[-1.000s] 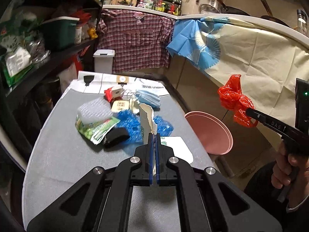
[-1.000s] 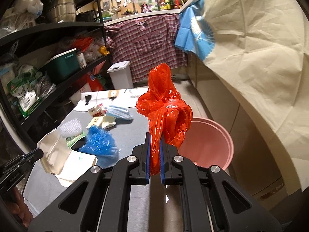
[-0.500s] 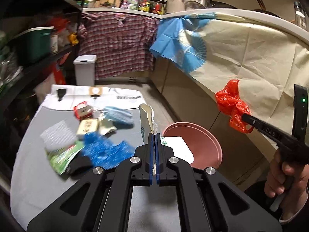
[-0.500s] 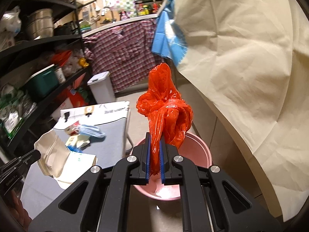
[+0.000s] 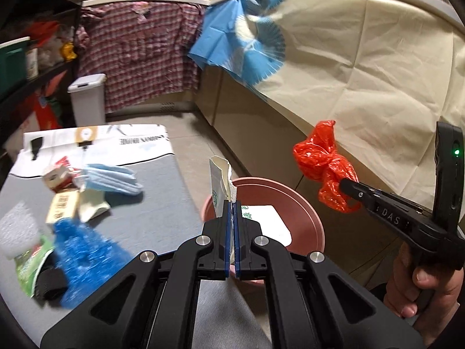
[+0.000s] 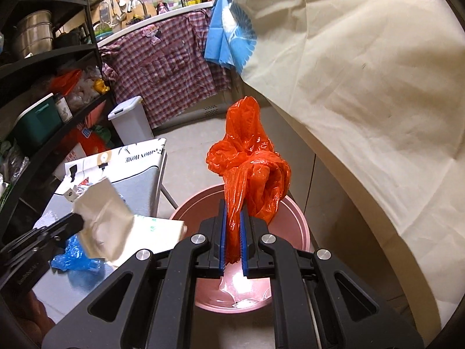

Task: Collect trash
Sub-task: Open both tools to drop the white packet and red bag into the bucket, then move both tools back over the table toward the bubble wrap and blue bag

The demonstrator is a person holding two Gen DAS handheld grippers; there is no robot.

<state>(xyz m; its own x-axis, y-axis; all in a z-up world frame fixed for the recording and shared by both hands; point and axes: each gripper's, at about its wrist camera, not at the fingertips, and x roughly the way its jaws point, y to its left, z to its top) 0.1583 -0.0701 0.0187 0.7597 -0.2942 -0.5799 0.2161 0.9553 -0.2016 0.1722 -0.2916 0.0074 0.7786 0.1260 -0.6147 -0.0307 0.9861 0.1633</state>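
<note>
Over a pink basin (image 5: 308,218) on the kitchen floor, beside the grey-covered table (image 5: 154,221), you hold two pieces of trash at once. On the table at far left lie a green-and-white wrapper (image 5: 29,264), a crumpled blue plastic bag (image 5: 84,250), a small tan carton (image 5: 62,206) and a pale blue face mask (image 5: 112,176), with a printed white bag (image 5: 96,142) draped over the far end. Your left tongs (image 5: 232,218) are pressed together on a torn cream paper pouch (image 5: 221,180), which stands upright from the blue pads in line with the basin's near rim; in the right wrist view the same pouch (image 6: 101,218) hangs off the table's edge, left of the basin (image 6: 293,218). To the right, your right tongs (image 6: 233,232) pinch the tail of a knotted orange-red plastic bag (image 6: 250,163), which is held in the air above the basin's opening. Your right hand (image 5: 430,282) grips the handle at lower right. A cream sheet (image 5: 363,67) covers the counter behind.
</note>
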